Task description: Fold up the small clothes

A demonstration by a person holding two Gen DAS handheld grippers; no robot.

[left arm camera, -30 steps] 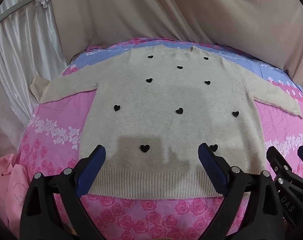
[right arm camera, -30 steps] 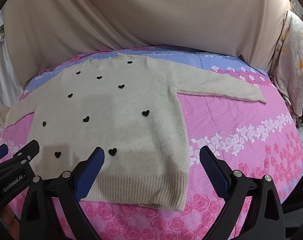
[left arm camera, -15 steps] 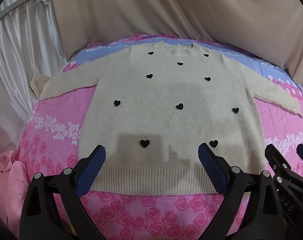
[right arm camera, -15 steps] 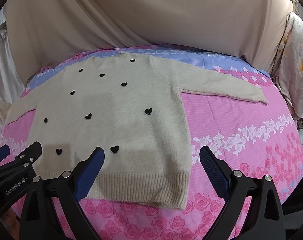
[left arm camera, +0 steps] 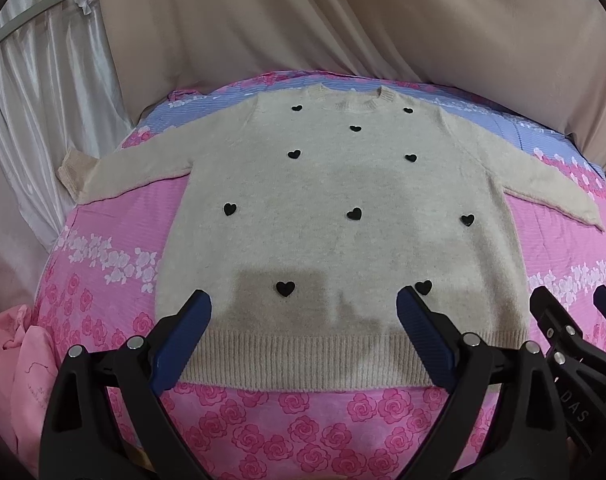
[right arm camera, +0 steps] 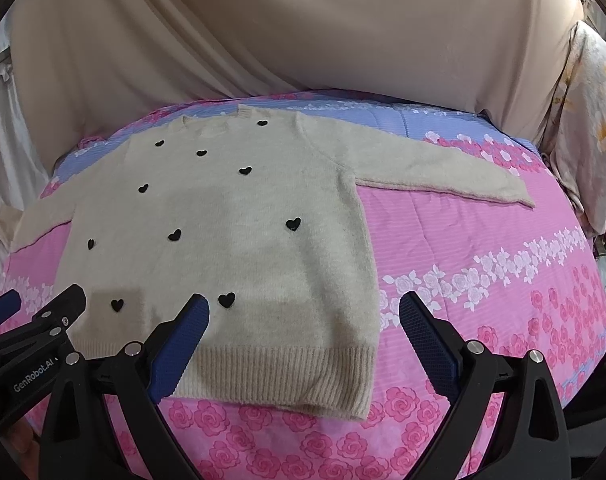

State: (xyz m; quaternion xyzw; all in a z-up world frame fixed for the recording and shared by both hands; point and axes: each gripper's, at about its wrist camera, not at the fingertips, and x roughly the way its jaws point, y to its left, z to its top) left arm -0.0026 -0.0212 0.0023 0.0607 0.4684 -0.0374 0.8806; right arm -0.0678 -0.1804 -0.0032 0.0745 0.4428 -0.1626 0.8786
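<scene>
A small beige knit sweater [left arm camera: 343,216] with black hearts lies flat, front up, on the pink floral bedspread [left arm camera: 103,248], sleeves spread out, collar far away. It also shows in the right wrist view [right arm camera: 223,232]. My left gripper [left arm camera: 303,308] is open and empty above the ribbed hem [left arm camera: 303,364]. My right gripper [right arm camera: 303,312] is open and empty above the sweater's right hem corner [right arm camera: 343,380]; it appears at the right edge of the left wrist view [left arm camera: 567,312]. The left gripper appears at the left edge of the right wrist view [right arm camera: 43,304].
A beige drape [left arm camera: 343,20] hangs behind the bed. A white curtain [left arm camera: 43,80] hangs at the left. Pink cloth [left arm camera: 11,360] lies off the bed's left side. A floral fabric [right arm camera: 587,120] hangs at the right. The left sleeve cuff [left arm camera: 73,168] reaches the bed's edge.
Both grippers have drawn back and risen slightly, so the sweater sits a little farther away in both views. Both stay open. The sweater has not moved.
</scene>
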